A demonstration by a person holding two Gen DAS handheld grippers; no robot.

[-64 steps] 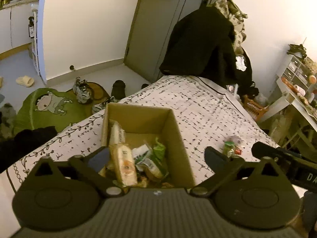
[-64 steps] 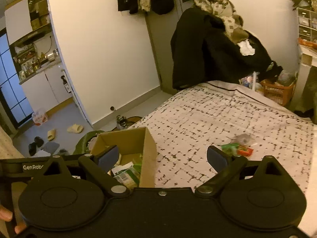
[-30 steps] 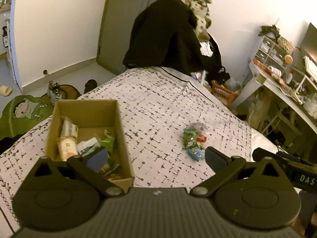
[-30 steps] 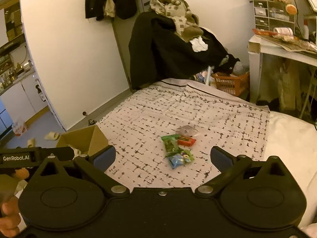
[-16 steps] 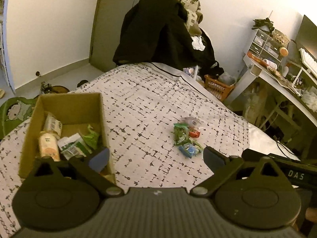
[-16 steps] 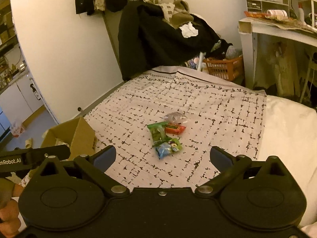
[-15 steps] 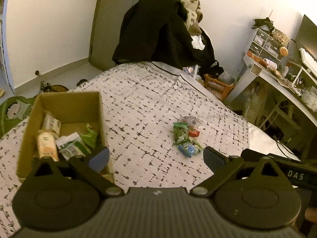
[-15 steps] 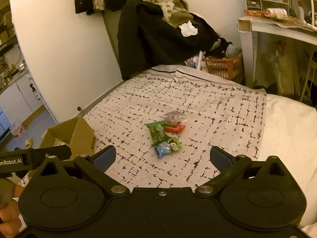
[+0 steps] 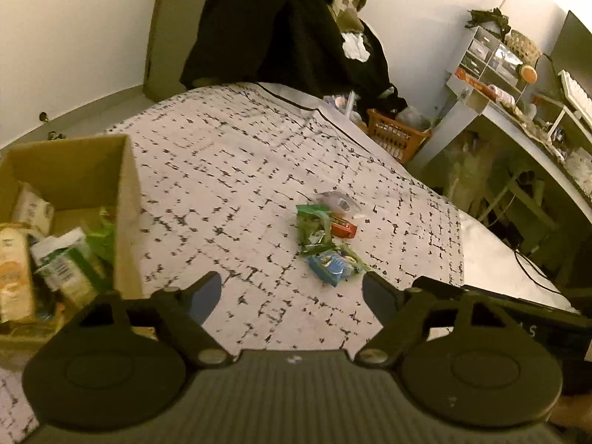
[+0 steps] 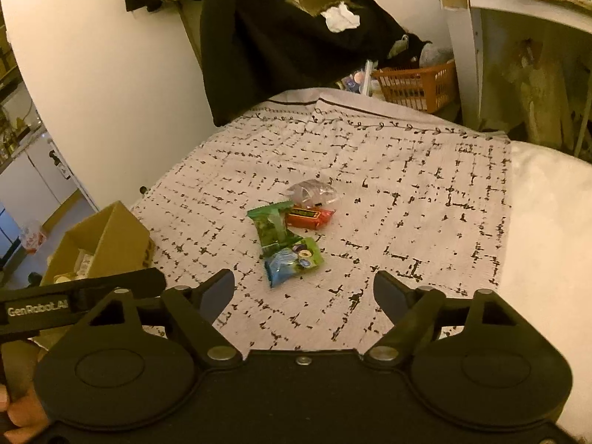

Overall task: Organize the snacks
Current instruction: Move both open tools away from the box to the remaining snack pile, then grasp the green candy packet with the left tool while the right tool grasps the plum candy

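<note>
Both the left gripper (image 9: 290, 290) and the right gripper (image 10: 304, 288) stand open with nothing between the fingers; their jaws have just been closing a little. The snack packets (image 10: 292, 236) lie just beyond them on the patterned blanket (image 10: 407, 192), in a row running near to far. The cardboard box (image 9: 125, 199) stands at the left.

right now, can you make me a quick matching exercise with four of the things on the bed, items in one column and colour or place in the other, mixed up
Items
1. cardboard box
2. wrapped bar
3. long packet
4. clear bag

Descriptions
A. red, to the right of the long packet
B. far end of the snack pile, see-through
C. left edge of the cloth, snacks already inside
D. green, lying in the middle of the pile

Pairs: 1-C, 2-A, 3-D, 4-B
</note>
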